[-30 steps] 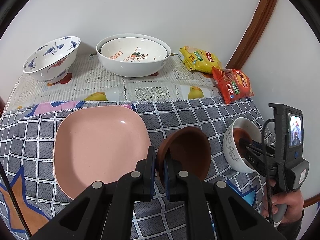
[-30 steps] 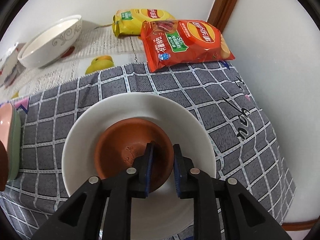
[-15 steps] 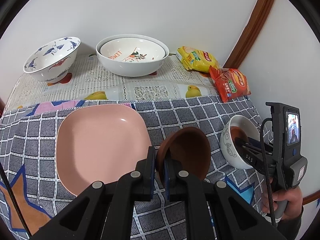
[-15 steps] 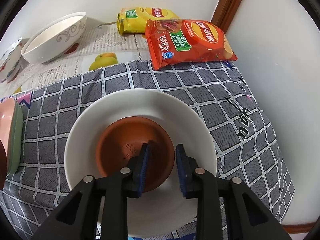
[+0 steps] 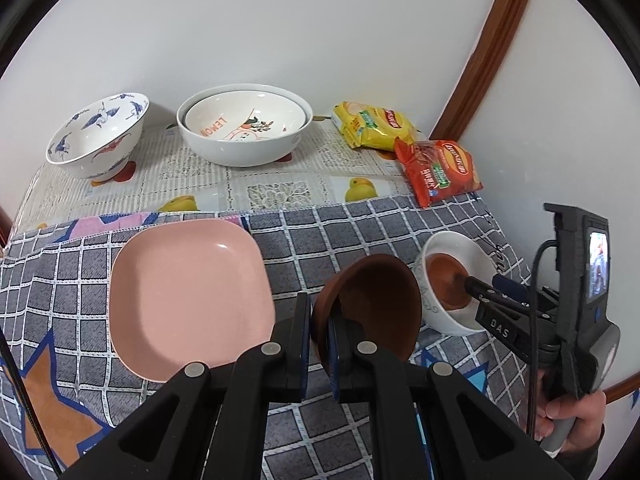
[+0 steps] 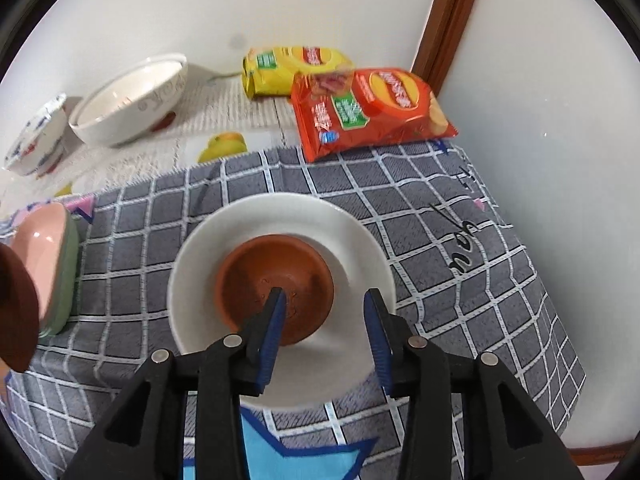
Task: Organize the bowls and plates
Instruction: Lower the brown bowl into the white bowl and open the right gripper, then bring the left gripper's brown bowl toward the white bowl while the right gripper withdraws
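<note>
Right wrist: jaws now wide apart

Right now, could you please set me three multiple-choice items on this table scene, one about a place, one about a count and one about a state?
1. Where does the brown bowl under the right gripper sit?
A. on the pink plate
B. inside the white bowl
C. beside the snack bags

2. How many snack bags lie by the back corner?
A. one
B. two
C. four

3. How does the left gripper stand?
A. shut on the rim of a second brown bowl
B. wide open over the pink plate
C. shut on a snack bag

Key: 1 B, the right wrist view shows it nested in the white bowl; 2 B, a yellow bag and a red bag are there; 3 A, its fingers pinch that bowl's rim, beside the pink plate.
</note>
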Motion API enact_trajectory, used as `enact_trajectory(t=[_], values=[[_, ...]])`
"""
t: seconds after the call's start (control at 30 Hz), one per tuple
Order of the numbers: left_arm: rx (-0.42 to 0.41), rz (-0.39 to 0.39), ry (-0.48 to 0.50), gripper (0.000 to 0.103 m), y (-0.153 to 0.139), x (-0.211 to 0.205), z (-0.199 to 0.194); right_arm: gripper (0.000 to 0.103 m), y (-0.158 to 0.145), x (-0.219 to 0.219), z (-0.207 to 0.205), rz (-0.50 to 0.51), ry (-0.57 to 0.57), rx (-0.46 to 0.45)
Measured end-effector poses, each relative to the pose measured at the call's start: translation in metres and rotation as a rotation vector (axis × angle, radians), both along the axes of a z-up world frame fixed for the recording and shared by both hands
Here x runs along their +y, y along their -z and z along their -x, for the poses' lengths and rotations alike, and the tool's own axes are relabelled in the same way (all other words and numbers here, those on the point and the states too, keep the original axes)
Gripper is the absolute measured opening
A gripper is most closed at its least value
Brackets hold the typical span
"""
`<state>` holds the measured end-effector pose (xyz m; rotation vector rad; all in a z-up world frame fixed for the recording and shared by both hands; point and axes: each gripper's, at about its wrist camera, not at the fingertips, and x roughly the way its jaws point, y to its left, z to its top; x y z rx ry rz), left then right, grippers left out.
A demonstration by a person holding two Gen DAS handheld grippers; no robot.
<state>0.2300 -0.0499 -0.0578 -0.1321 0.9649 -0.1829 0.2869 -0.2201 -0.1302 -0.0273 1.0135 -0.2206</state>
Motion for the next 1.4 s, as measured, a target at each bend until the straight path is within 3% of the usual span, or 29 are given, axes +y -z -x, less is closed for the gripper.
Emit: enact_trajectory(t=[0.37,0.6,0.93,1.4], values=[[-0.021,-0.021,0.027,0.008,-0.016,-0.032,0.01,0.041,-0.044,-0.003,0.043,-0.02,-0.067,-0.116],[-0.027,-0.031,0.059,0.008,-0.022,-0.059,0.012,0.041,-0.057,-0.027,0.066,-0.024,-0.046,-0.158],[-0.014,-0.034,0.095,0.008,-0.017,-0.091,0.006,0.041,-0.051,-0.077,0.088,-0.059,0.032,-0.167],[0.014,-0.03,0.098,0.008,-0.002,-0.111,-0.008,0.041,-0.025,-0.099,0.09,-0.102,0.063,-0.133]])
